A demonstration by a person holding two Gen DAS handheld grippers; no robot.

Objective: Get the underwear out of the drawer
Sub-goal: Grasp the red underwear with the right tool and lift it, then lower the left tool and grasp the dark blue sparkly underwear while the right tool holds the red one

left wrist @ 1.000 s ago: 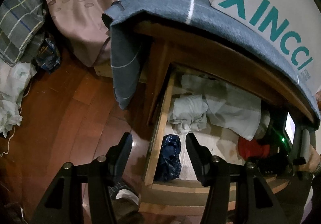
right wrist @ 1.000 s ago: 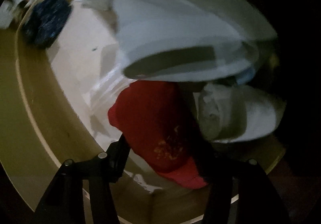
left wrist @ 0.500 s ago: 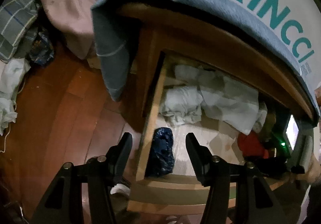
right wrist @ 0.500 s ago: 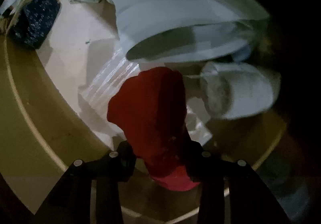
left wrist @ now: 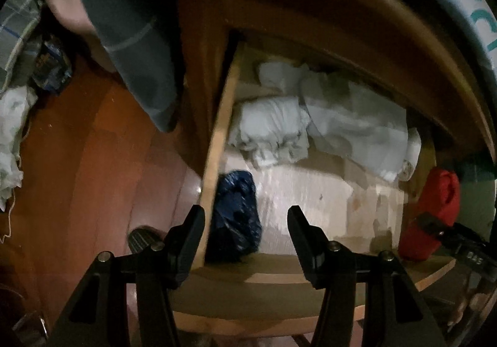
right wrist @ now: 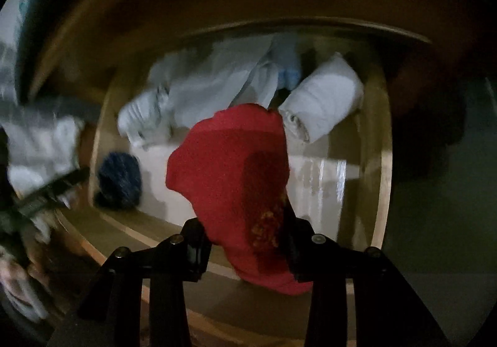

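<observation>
Lifting is the step in hand, as I judge it: the right tool [right wrist: 245, 241] is clamped on a bunched piece of red cloth underwear [right wrist: 230, 179], which hangs from its fingers above the pale wooden drawer [right wrist: 383, 179] and looks clear of the drawer's floor. From the left wrist view the same red piece [left wrist: 435, 213] shows at the drawer's right edge, near its front right corner, pinched by the other tool and raised about level with the side wall.

The left tool [left wrist: 245, 227] hangs empty with its fingers spread wide, over the front left corner of the drawer, straddling the left wall.

The next move, I would say, calls for carrying the red piece up and out over the front edge without letting the loose lower fold snag on the rim, then finding somewhere to put it down.

The underwear is soft and crumpled, a plain bright red with a small yellowish print [right wrist: 267, 225] near the gripped end; it droops in a lobe, so it will swing.

Left in the drawer are a dark blue speckled bundle [left wrist: 236, 216] against the left wall by the front corner, a heap of crumpled white cloths [left wrist: 270, 132] along the back edge, and a rolled white cloth [right wrist: 323, 104] in the back right corner.
</observation>
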